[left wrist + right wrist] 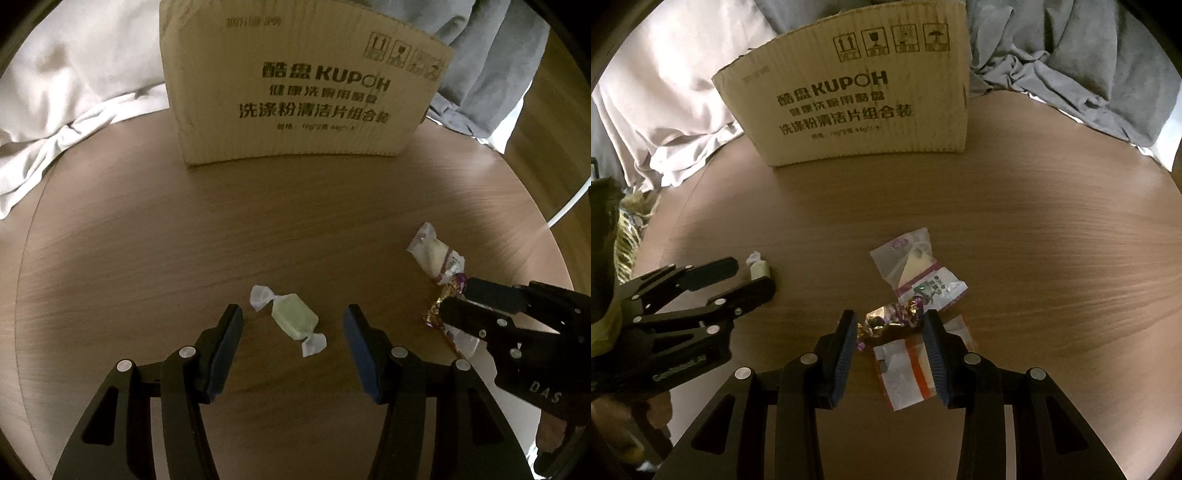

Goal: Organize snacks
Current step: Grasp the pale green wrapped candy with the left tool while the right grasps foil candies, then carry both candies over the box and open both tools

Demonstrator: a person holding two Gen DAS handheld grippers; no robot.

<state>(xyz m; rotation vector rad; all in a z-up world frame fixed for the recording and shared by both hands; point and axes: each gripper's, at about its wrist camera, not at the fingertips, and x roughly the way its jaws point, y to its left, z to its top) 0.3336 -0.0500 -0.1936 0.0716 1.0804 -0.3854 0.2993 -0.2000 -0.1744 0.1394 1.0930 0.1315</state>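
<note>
While poised low over the round wooden table [147, 229], left gripper [293, 321] with fingers spread to either side of a pale green wrapped candy [293, 319], pads clear of the wrapper and the candy flat on the wood. Right gripper [891, 325] likewise spread, flanking a gold and purple foil candy [890, 319]; contact with the pads hard to judge, no squeeze visible. Just beyond the foil candy, touching it, a white packet with purple print [916, 269]; under the right finger, a white packet with an orange stripe [905, 373]. At the far edge of the table, a cardboard box [295, 96] with printed lettering, upright. Behind it, beige cloth [74, 81] to the left, grey cloth [1071, 59] to the right.
</note>
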